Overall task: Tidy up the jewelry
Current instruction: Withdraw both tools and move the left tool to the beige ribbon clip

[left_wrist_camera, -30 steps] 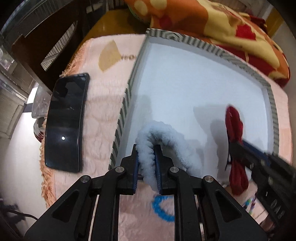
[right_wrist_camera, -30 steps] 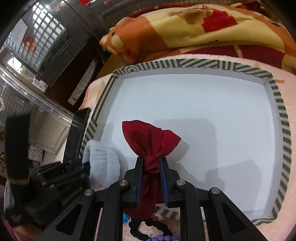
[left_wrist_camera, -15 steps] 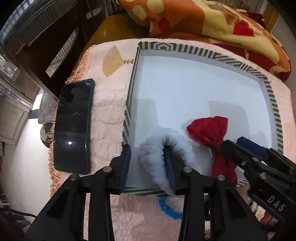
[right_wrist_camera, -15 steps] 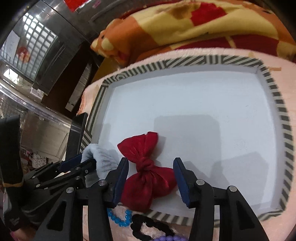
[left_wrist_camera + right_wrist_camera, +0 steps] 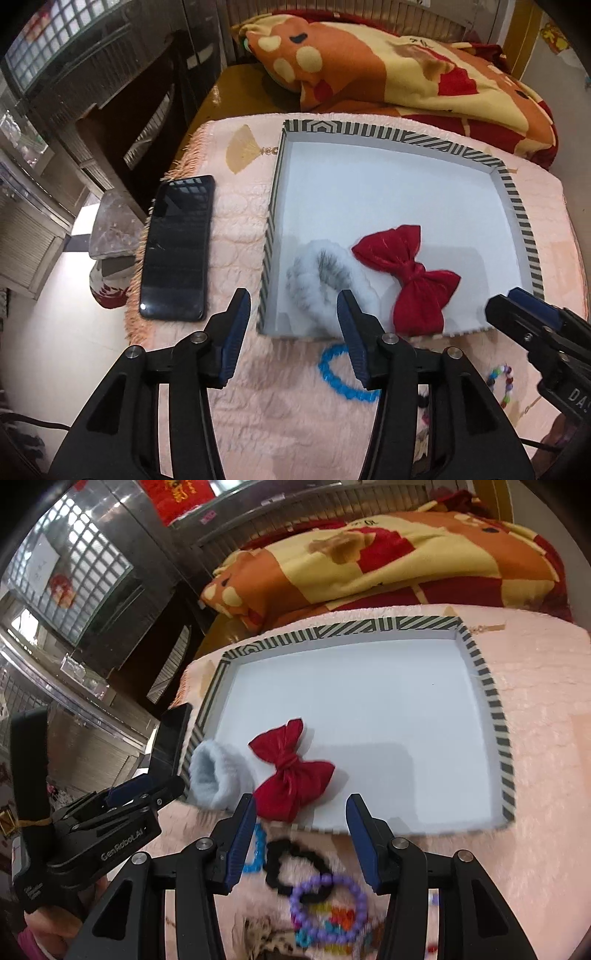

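Observation:
A striped-rim tray with a white floor lies on the pink mat. In its near left corner lie a fluffy white scrunchie and a red bow. My left gripper is open and empty, just in front of the tray's near wall. My right gripper is open and empty, also pulled back in front of the tray. On the mat near me lie a blue bead bracelet, a black scrunchie, a purple bead bracelet and a multicoloured bracelet.
A black phone lies on the mat left of the tray. An orange, yellow and red blanket is bunched behind the tray. Dark cabinets stand at the far left. The mat's fringe edge runs by the phone.
Both grippers opened, released the scrunchie and the bow in the tray, and pulled back toward me. The bow and scrunchie now rest on the tray floor.

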